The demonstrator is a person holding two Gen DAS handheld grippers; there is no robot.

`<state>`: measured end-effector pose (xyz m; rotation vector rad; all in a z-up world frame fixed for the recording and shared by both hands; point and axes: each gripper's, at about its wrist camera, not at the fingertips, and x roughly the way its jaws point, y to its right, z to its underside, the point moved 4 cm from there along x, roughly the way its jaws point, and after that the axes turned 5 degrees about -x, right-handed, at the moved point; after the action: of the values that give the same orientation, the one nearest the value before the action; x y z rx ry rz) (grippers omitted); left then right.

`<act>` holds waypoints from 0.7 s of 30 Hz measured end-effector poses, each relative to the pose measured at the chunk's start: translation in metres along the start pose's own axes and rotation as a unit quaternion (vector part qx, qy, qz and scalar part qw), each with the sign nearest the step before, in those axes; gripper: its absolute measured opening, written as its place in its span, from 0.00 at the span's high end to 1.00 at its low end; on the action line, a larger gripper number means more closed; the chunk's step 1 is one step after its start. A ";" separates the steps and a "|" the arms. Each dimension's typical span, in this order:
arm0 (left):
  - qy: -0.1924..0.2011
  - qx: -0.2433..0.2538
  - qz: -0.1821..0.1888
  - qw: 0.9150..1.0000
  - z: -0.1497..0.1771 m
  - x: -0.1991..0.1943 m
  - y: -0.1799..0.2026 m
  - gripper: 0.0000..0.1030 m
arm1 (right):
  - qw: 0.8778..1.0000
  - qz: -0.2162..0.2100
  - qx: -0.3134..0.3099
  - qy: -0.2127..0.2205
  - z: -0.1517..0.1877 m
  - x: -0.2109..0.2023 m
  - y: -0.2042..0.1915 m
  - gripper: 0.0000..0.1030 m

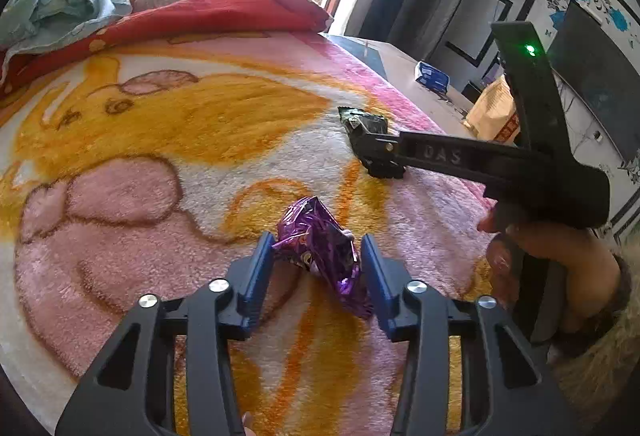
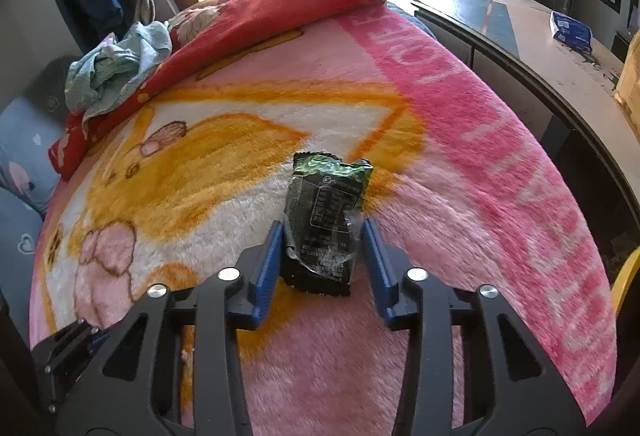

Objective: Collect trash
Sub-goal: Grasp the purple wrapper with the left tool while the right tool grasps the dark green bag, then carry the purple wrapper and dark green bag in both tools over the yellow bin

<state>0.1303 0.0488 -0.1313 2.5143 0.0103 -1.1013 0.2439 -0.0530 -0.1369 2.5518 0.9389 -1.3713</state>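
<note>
A crumpled purple foil wrapper (image 1: 320, 248) lies on the pink and orange blanket (image 1: 160, 156), between the blue fingers of my left gripper (image 1: 318, 242); the jaws stand around it, touching its sides. A dark green and black snack wrapper (image 2: 322, 220) lies on the blanket (image 2: 440, 156) between the blue fingers of my right gripper (image 2: 320, 232), whose jaws press its edges. In the left wrist view the right gripper (image 1: 378, 156) reaches in from the right over that green wrapper (image 1: 362, 120), held by a hand (image 1: 560, 268).
A red quilt (image 1: 208, 12) and a pale blue cloth (image 1: 60, 8) are heaped at the bed's far end. A table (image 2: 540, 48) with a blue packet (image 2: 570, 30) stands along the bed's right side. A window is behind.
</note>
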 end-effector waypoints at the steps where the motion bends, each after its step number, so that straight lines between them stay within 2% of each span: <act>1: -0.001 0.002 0.002 1.000 0.000 0.000 0.002 0.64 | 1.000 0.000 0.001 0.002 0.002 -0.003 0.002 0.70; 5: -0.003 0.010 0.014 1.000 0.000 0.002 0.010 0.71 | 1.000 0.004 0.010 0.012 0.011 -0.015 0.011 0.71; 12: -0.011 0.031 0.035 0.999 0.002 0.007 0.032 0.73 | 0.999 0.009 0.040 0.033 0.029 -0.045 0.038 0.71; 21: -0.008 0.065 0.064 0.996 0.000 0.011 0.072 0.73 | 0.995 0.035 0.074 0.064 0.048 -0.092 0.081 0.71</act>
<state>0.1496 -0.0196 -0.1137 2.5773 -0.2311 -1.1031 0.2169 -0.1789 -0.1091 2.7824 0.7831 -1.3184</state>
